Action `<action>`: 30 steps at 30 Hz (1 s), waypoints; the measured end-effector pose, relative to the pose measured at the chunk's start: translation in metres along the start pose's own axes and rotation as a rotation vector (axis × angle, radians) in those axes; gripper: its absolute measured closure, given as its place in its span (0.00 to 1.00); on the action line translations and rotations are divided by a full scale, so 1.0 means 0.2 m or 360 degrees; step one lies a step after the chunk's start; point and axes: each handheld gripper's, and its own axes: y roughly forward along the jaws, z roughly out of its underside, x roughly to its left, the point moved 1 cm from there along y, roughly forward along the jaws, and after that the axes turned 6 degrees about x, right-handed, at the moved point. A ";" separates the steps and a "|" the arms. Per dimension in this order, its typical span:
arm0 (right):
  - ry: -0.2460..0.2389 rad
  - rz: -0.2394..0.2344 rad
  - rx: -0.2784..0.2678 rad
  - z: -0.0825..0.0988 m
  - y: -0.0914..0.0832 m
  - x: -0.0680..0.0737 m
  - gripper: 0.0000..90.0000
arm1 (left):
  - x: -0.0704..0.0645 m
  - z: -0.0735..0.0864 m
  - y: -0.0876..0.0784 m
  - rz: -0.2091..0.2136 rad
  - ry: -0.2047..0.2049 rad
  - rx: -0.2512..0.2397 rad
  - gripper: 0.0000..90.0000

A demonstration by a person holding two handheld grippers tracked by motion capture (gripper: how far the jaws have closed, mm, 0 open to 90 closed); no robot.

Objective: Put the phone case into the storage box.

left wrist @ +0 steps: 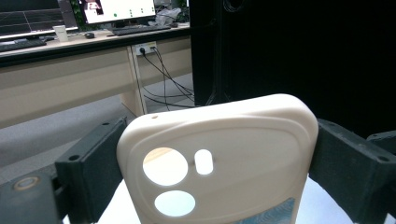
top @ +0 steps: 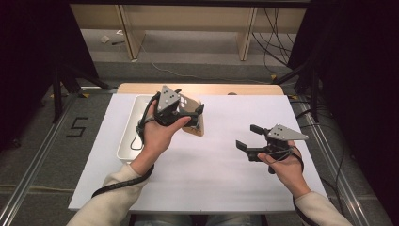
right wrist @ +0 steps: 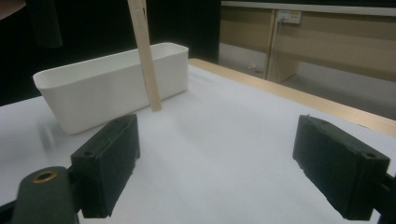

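case [top: 195, 123] stood tilted beside tray [top: 128, 136] in high view, clamped by left gripper [top: 190, 113]; right gripper [top: 244, 136] held apart, jaws wide, empty. left gripper view: jaws pressed case [left wrist: 219, 158] sides. right gripper view: case edge [right wrist: 145, 56] near tray [right wrist: 112, 88], jaws empty.

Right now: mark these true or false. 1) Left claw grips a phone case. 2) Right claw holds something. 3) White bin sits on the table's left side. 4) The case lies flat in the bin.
1) True: the left claw is clamped on the cream phone case.
2) False: the right claw is open and empty.
3) True: the white bin is at the left in the high view.
4) False: the case is held up beside the bin.
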 end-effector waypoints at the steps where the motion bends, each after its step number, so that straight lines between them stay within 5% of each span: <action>1: -0.0004 0.0003 0.0001 0.00 0.00 0.00 0.18 | 0.00 0.00 0.00 -0.0004 -0.0002 -0.0001 0.10; 30: 0.0019 0.0060 0.0016 0.06 -0.07 -0.04 0.18 | 0.10 -0.04 -0.05 -0.0092 -0.0016 -0.0012 0.10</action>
